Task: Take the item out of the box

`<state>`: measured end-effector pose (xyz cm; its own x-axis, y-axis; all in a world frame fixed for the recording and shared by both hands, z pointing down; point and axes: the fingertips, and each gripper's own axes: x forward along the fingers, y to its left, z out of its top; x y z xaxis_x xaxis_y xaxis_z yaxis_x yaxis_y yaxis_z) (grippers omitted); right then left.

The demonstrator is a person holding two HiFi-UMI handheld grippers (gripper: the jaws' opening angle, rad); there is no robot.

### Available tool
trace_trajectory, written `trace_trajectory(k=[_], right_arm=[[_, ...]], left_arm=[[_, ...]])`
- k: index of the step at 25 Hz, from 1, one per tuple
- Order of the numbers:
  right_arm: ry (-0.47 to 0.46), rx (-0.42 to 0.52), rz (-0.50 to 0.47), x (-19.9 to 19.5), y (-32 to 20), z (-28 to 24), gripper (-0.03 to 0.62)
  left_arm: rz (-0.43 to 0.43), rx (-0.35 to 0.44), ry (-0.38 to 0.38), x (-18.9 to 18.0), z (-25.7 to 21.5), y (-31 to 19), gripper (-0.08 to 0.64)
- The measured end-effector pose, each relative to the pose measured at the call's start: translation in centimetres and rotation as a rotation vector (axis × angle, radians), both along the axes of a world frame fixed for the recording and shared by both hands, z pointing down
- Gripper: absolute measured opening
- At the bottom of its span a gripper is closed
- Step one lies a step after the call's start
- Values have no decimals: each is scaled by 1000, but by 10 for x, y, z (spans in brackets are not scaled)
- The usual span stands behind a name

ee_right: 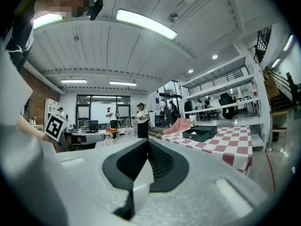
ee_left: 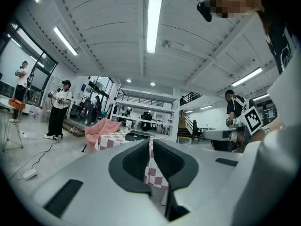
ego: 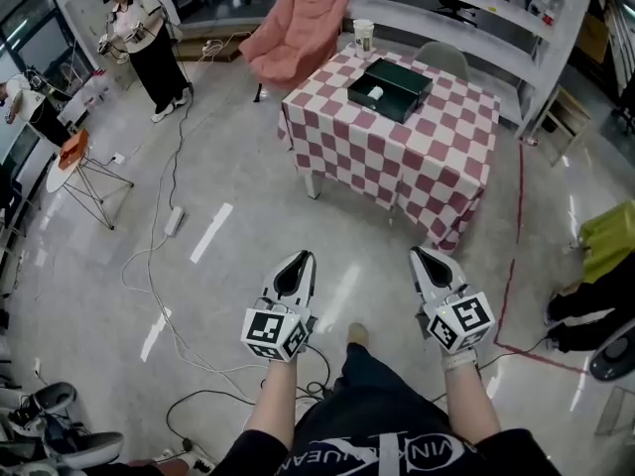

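Observation:
A dark green open box [ego: 389, 89] sits at the far side of a table with a red-and-white checked cloth [ego: 397, 157]. A small white item [ego: 376, 93] lies inside it. My left gripper [ego: 301, 258] and right gripper [ego: 422, 255] are held side by side over the floor, well short of the table, both shut and empty. In the left gripper view the jaws of the left gripper [ee_left: 150, 142] meet at the tips, with the box [ee_left: 138, 135] far ahead. In the right gripper view the right gripper [ee_right: 148, 142] is shut, the box [ee_right: 200, 133] off to its right.
A paper cup [ego: 363, 36] stands behind the box, a pink armchair [ego: 296, 30] left of the table. A person [ego: 149, 43] stands at the back left near a small side table [ego: 84, 167]. Cables [ego: 164, 276] cross the floor. White shelving [ego: 496, 8] backs the table.

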<state>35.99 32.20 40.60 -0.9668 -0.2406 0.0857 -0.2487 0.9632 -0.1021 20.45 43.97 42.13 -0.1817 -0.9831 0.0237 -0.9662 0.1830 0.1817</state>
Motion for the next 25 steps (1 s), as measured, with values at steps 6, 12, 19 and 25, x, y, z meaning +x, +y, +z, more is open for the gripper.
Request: trace_trajectory(k=[6,12,19,25], right_arm=[[-19,-29,36,-20,-50,1,6],[-22,-61,40,-51,-91,6,6],[-20,-72,36,-76,-128,11,6],[-32,-81,32,-86,-147,10,6]], left_arm=[[2,-8,0,-26,-1,-40,29],[2,-5,-6,-59,-6,-79,28],[-19,-10,-5,-83,-4,-109,28],[-37,-9,-9,-96,-6,-123,29]])
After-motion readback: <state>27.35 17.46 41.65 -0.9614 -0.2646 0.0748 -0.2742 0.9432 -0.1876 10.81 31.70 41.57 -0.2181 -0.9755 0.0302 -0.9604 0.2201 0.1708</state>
